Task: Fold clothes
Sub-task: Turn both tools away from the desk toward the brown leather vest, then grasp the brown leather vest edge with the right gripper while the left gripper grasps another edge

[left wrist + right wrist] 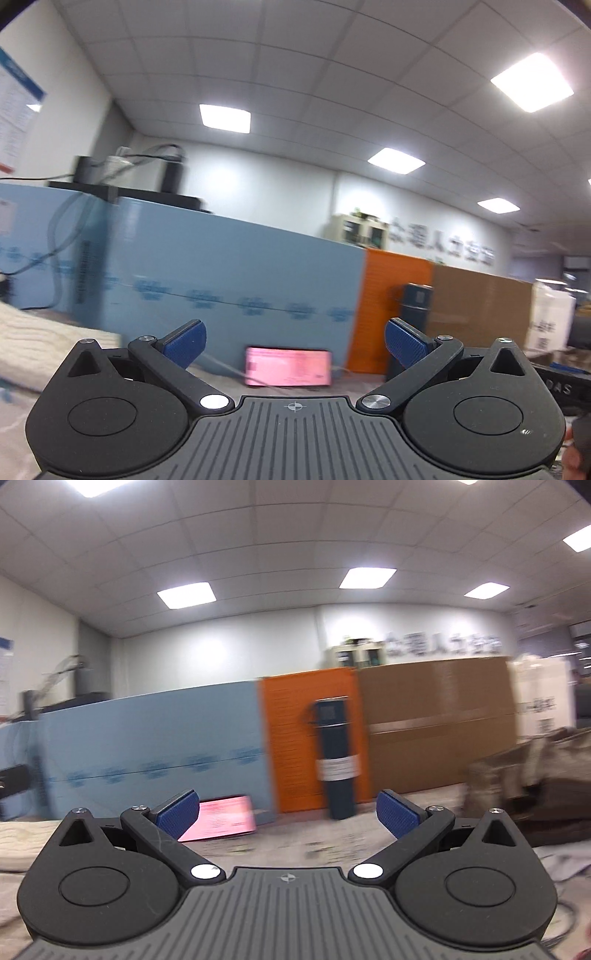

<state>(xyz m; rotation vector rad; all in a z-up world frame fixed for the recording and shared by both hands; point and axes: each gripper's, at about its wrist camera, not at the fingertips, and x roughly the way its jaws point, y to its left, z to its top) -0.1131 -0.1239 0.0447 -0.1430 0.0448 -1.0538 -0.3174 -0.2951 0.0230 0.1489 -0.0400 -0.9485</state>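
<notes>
I hold both tools spread wide and empty: left gripper (294,345), right gripper (288,814), each with ribbed blue pads (176,813). The cream, ridged knit garment (40,345) lies at far left on the table. Wall lettering is too blurred to read.

left gripper (295,341) and right gripper (287,814): black linkage arms, blue textured pads (184,343), silver screws, ribbed grey base plates each bearing a small crosshair mark.
</notes>
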